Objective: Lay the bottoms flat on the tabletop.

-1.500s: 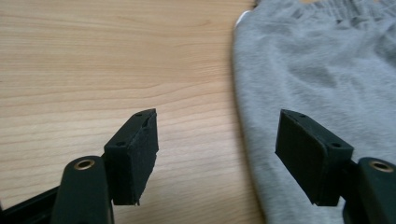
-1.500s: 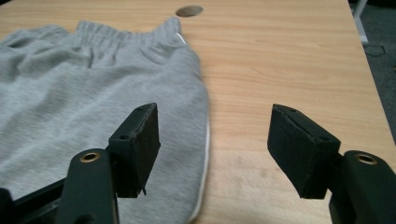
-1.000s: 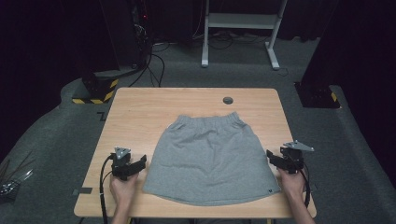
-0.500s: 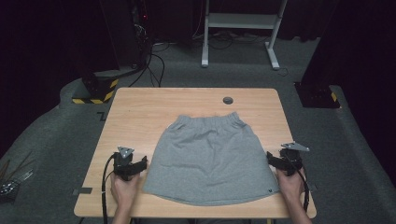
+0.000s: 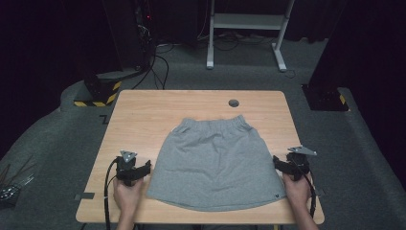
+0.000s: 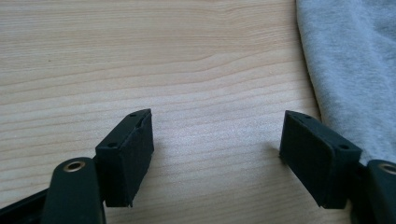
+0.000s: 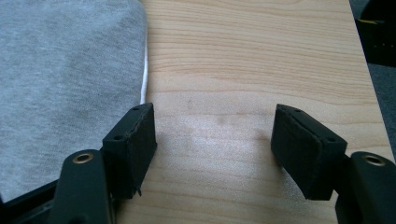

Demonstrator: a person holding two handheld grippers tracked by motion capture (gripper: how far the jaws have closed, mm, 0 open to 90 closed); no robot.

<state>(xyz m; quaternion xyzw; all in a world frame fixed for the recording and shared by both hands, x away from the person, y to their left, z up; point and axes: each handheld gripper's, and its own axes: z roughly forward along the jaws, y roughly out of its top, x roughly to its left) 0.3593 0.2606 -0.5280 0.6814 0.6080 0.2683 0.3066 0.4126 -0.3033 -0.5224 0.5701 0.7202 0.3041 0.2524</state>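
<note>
Skirt (image 5: 215, 165) flat at tabletop (image 5: 143, 115) centre, waistband toward 12 o'clock. Left gripper (image 5: 143, 168) at 9, right gripper (image 5: 280, 163) at 3, both spread, empty. Pinch side hems together, low and level, avoiding bunching.

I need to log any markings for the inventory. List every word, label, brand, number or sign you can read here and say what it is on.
No text here is readable.
Grey skirt: a small dark mark near the hem corner, too small to read.
Wooden table: bare wood grain, no writing.
</note>
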